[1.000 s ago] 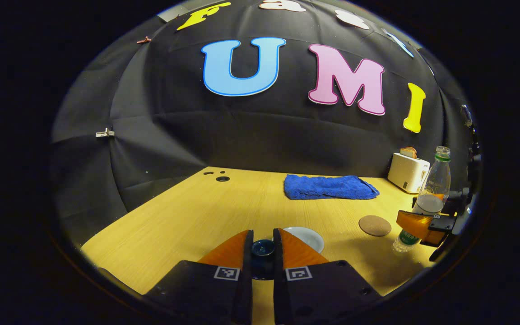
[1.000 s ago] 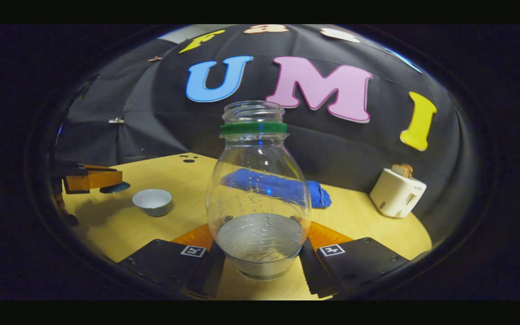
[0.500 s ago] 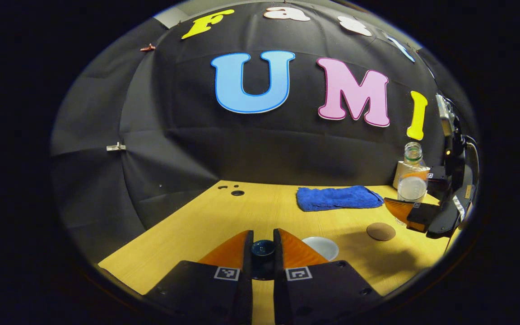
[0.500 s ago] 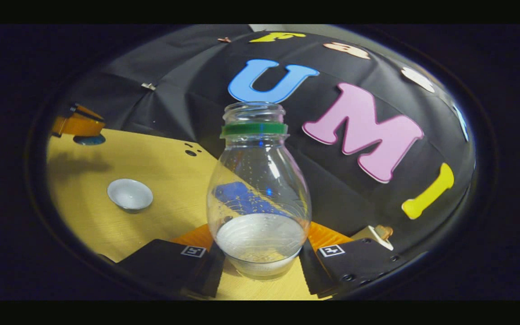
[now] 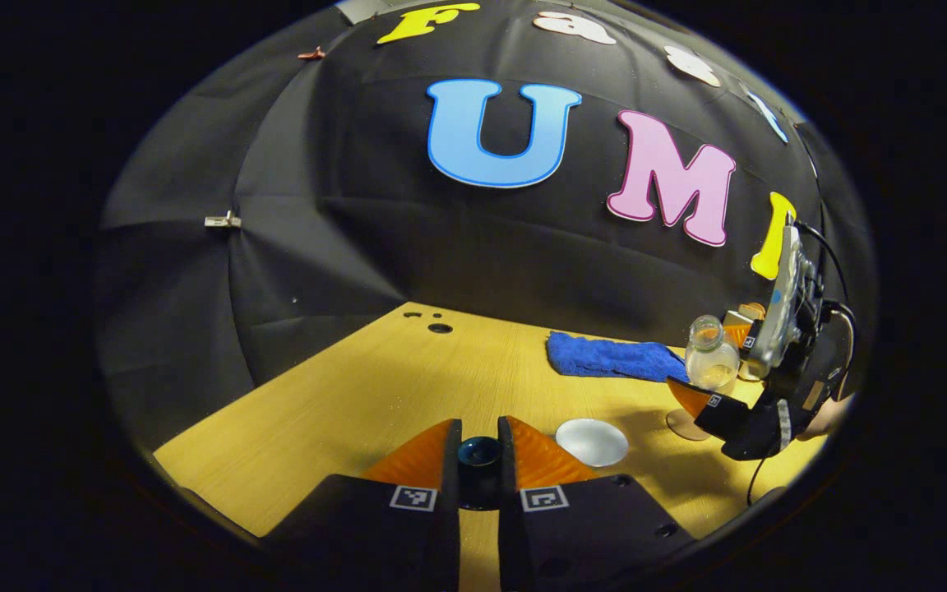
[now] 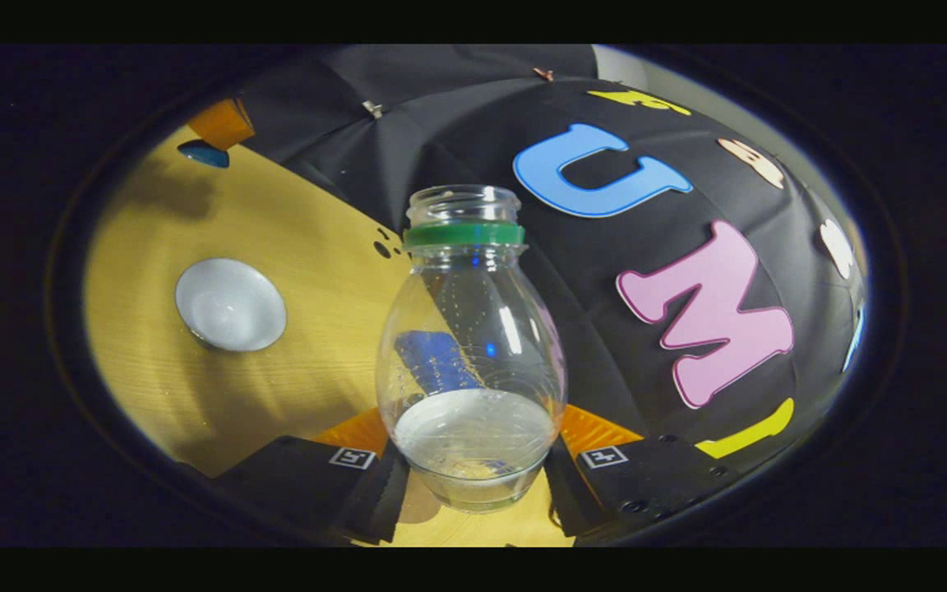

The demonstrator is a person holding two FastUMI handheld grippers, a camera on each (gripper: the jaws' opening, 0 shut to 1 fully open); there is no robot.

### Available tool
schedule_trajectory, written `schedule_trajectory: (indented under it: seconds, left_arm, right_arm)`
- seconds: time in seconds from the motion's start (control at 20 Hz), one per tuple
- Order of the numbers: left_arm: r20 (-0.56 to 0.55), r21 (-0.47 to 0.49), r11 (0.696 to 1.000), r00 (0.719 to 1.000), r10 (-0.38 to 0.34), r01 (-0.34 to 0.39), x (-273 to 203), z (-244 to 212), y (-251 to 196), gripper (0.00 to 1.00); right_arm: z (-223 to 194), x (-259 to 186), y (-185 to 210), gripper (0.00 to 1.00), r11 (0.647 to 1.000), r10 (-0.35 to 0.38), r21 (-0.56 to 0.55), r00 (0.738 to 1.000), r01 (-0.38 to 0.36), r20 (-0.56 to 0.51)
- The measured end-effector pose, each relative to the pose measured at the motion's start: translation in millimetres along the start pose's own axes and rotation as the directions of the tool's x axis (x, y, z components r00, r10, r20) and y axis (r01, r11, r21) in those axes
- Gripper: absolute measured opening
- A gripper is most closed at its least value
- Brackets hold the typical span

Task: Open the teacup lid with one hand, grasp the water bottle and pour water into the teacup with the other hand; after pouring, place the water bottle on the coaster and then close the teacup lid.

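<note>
Pouring step, bottle tipping toward the cup. My right gripper (image 6: 473, 485) pinches the water bottle (image 6: 473, 362) low on its body, both fingers pressed against its sides; the mouth is uncapped and the water sits in the lower part. Over the last second the table has rolled steeply in the right gripper view, which I read as the bottle being tilted; no water has reached the neck yet, so pouring has not begun. My left gripper (image 5: 479, 464) is pressed onto the dark teacup lid (image 5: 479, 452), held off the open teacup (image 5: 592, 441), which stands on the table (image 5: 358, 395) just right of it. The left gripper view adds what the other lacks: the coaster (image 5: 683, 425) partly behind my right gripper, beside the cup, and the blue towel (image 5: 605, 358) farther back. The right gripper view alone looks down into the cup (image 6: 230, 304), whose inside appears pale and its contents hard to judge
</note>
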State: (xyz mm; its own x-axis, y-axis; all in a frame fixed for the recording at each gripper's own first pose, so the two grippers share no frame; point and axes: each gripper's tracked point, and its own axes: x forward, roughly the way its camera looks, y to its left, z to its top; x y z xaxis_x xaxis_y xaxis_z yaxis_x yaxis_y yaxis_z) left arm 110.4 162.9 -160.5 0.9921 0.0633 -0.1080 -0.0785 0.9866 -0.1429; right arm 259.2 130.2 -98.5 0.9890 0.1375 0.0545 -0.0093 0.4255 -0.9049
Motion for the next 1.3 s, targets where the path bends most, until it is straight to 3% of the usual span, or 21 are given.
schedule_trajectory:
  seconds: [0.25,0.5,1.3]
  left_arm:
    - [-0.034,-0.037,0.999,0.999,0.000,-0.002,8.4,-10.7,20.3,0.23]
    - [-0.017,0.007,1.000,1.000,0.012,-0.012,19.0,-3.1,44.3,0.23]
    - [-0.011,0.064,0.998,1.000,-0.020,0.021,29.6,0.2,57.6,0.23]
  right_arm:
    - [-0.1,11.7,19.1,0.75,0.992,0.008,-0.124,1.000,-0.010,-0.016]
    - [-5.3,20.4,34.3,0.75,0.978,0.012,-0.210,0.999,-0.018,-0.030]
    - [-6.1,37.3,47.7,0.74,0.867,0.001,-0.497,0.999,0.021,0.045]
